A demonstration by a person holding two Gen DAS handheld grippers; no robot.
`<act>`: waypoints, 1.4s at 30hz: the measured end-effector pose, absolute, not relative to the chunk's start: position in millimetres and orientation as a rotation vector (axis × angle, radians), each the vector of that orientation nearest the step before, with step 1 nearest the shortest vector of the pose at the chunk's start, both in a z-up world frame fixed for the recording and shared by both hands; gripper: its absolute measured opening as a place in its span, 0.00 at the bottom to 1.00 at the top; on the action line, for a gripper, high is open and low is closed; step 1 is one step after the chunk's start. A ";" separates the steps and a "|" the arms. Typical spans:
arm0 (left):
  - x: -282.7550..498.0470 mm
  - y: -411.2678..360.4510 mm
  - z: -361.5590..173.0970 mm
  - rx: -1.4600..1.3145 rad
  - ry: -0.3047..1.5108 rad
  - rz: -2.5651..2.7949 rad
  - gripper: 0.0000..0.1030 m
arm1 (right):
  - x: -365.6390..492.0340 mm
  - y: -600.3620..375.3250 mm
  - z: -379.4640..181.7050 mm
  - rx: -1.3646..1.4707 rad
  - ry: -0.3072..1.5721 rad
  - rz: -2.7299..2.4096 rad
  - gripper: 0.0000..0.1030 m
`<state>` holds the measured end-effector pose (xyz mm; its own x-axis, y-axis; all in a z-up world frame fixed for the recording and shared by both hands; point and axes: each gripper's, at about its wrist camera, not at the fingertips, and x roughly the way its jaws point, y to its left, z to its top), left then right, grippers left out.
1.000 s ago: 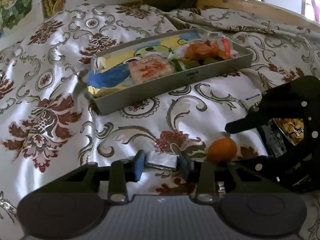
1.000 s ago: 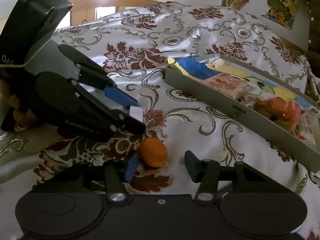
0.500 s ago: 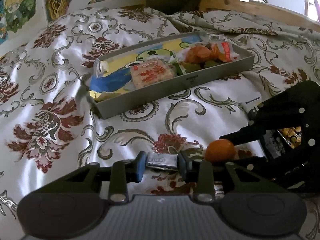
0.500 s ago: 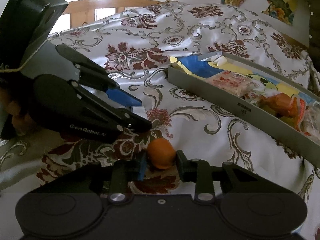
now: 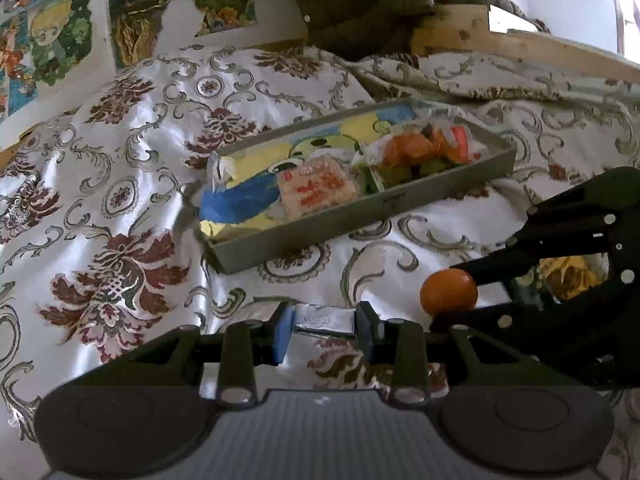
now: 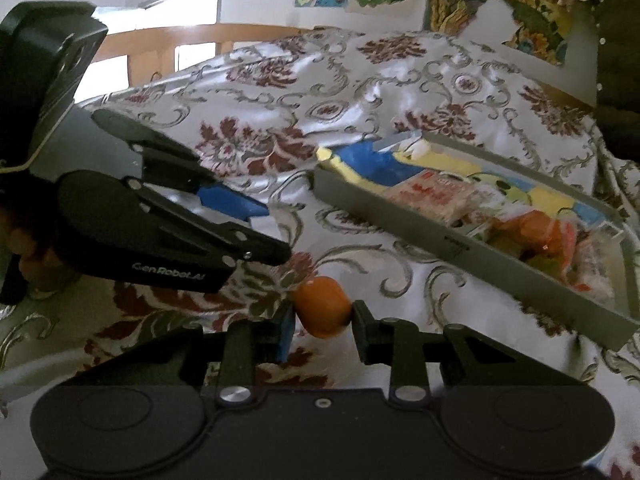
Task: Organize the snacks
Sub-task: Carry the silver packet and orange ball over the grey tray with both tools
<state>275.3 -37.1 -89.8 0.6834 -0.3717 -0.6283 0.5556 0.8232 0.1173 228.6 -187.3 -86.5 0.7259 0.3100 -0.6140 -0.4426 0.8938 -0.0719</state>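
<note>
My left gripper (image 5: 324, 330) is shut on a small silver foil packet (image 5: 324, 320), held low over the flowered bedspread. My right gripper (image 6: 324, 328) is shut on a small orange (image 6: 324, 306), with both pads pressed against its sides. In the left wrist view the orange (image 5: 449, 293) and the right gripper (image 5: 446, 298) show at the right, close beside the packet. The left gripper (image 6: 276, 232) reaches in from the left in the right wrist view. Beyond both lies a grey tray (image 5: 320, 224) (image 6: 400, 220) holding a red-printed cracker packet (image 5: 318, 190) and orange snack bags (image 5: 420, 148).
The tray lies on a white bedspread (image 5: 120, 160) with dark red flowers, which is rumpled behind it. A wooden bed rail (image 5: 520, 44) and a dark quilted jacket (image 5: 360, 4) are at the back. Colourful posters (image 6: 500, 4) hang on the wall.
The right gripper's jaws have closed onto the orange, which lay loose between them a second ago. The left gripper has kept its hold on the foil packet. Both views have tipped up slightly.
</note>
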 end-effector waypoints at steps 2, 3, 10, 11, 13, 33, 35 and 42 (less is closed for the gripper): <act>274.3 -38.4 -88.1 0.309 0.619 -0.529 0.37 | 230.5 -191.5 -81.3 -0.206 0.616 0.399 0.31; 273.9 -39.2 -86.9 0.311 0.612 -0.527 0.37 | 231.1 -193.4 -78.9 -0.201 0.606 0.390 0.31; 274.3 -40.7 -75.0 0.268 0.584 -0.510 0.37 | 236.6 -209.2 -61.6 -0.148 0.544 0.324 0.31; 274.2 -40.7 -73.8 0.268 0.578 -0.504 0.37 | 237.9 -211.3 -59.9 -0.141 0.540 0.317 0.32; 275.1 -41.2 -71.5 0.269 0.569 -0.494 0.37 | 239.2 -214.9 -57.4 -0.131 0.531 0.300 0.31; 395.2 -87.7 -44.4 0.141 0.521 -0.446 0.37 | 329.9 -262.7 -42.7 0.021 0.459 0.110 0.32; 407.2 -97.2 -51.3 0.154 0.536 -0.436 0.37 | 334.3 -265.8 -48.0 0.020 0.472 0.101 0.32; 427.0 -115.6 -72.5 0.193 0.576 -0.412 0.38 | 338.8 -267.5 -64.8 0.009 0.503 0.112 0.32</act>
